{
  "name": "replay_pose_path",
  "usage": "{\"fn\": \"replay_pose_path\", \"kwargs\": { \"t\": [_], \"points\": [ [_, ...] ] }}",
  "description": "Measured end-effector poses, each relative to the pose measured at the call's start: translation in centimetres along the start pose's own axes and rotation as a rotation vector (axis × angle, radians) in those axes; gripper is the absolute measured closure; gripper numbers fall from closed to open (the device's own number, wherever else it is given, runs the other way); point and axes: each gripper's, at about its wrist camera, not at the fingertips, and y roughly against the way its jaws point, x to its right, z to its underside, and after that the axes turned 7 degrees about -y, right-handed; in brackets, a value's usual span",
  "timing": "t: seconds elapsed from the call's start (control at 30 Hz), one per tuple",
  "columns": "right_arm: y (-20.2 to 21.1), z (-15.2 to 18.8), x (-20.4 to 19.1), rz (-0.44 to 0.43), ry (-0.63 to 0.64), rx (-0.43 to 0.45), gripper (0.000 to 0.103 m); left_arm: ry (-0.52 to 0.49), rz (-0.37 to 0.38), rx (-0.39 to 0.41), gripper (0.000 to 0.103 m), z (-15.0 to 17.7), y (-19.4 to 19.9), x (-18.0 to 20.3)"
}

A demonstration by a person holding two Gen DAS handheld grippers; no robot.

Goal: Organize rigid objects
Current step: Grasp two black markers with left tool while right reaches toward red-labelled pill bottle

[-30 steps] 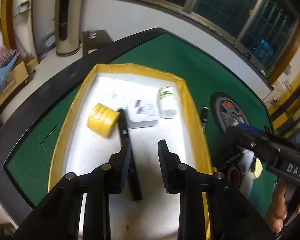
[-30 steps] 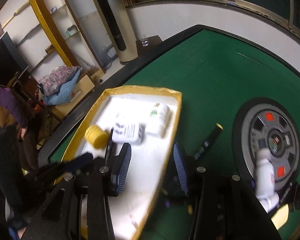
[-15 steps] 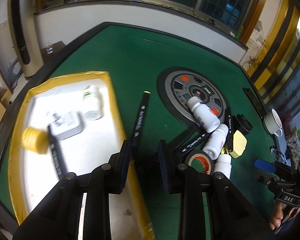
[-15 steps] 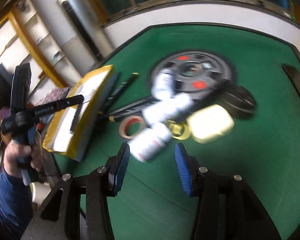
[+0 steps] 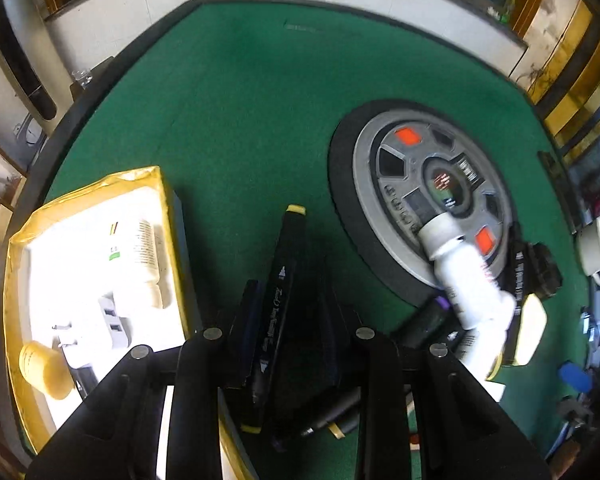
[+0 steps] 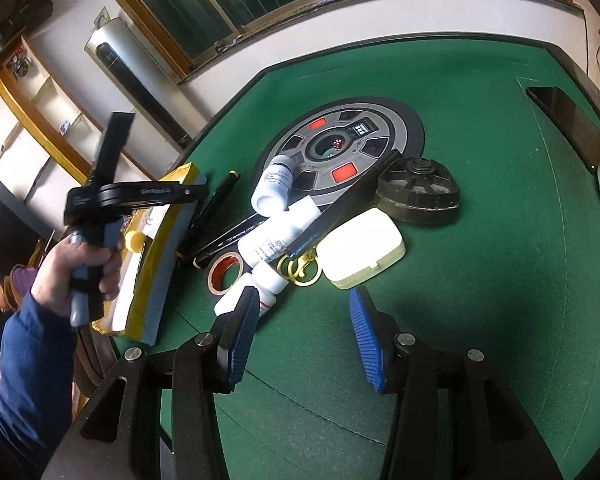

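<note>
A black marker with yellow ends (image 5: 278, 304) lies on the green table beside the yellow-rimmed white tray (image 5: 172, 240). My left gripper (image 5: 288, 312) is open, lowered around the marker, a finger on each side. The tray holds a white bottle (image 5: 136, 256), a white plug adapter (image 5: 100, 328) and a yellow jar (image 5: 46, 368). My right gripper (image 6: 300, 320) is open and empty above the table, just in front of a pile: white bottles (image 6: 274, 184), a tape roll (image 6: 224, 274), a cream case (image 6: 360, 248) and black pens (image 6: 236, 234).
A round grey dial plate (image 6: 340, 148) lies in the table's middle, with a black round part (image 6: 418, 190) beside it. A white mug (image 5: 594, 252) stands at the right edge. The person's hand (image 6: 80, 264) holds the left gripper at the tray.
My left gripper swung right off the tray and came down around the black marker. My right gripper swung right from the tray to face the pile of bottles and the case.
</note>
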Motion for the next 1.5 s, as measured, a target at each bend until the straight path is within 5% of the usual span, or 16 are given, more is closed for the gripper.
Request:
{"fn": "replay_pose_path", "kwargs": {
  "t": [0.13,0.43,0.73,1.03,1.5],
  "points": [
    [0.6,-0.6,1.0,0.007,-0.035,0.027,0.061,-0.027,-0.05,-0.028,0.078,0.1,-1.0,0.6],
    [1.8,-2.4,3.7,0.151,-0.082,0.142,0.059,-0.087,-0.022,0.009,0.086,5.2,0.7,3.6],
    [-1.2,-1.6,3.0,0.064,-0.058,0.014,0.058,-0.111,0.048,0.08,0.09,12.5,3.5,6.5],
    [-3.7,0.5,0.4,0.039,0.005,-0.071,0.058,-0.053,0.096,0.12,0.089,12.8,3.6,5.9],
    [-4.5,2.2,-1.6,0.185,0.115,-0.054,0.065,-0.086,0.048,0.186,0.09,14.9,3.9,7.3]
  ]
}}
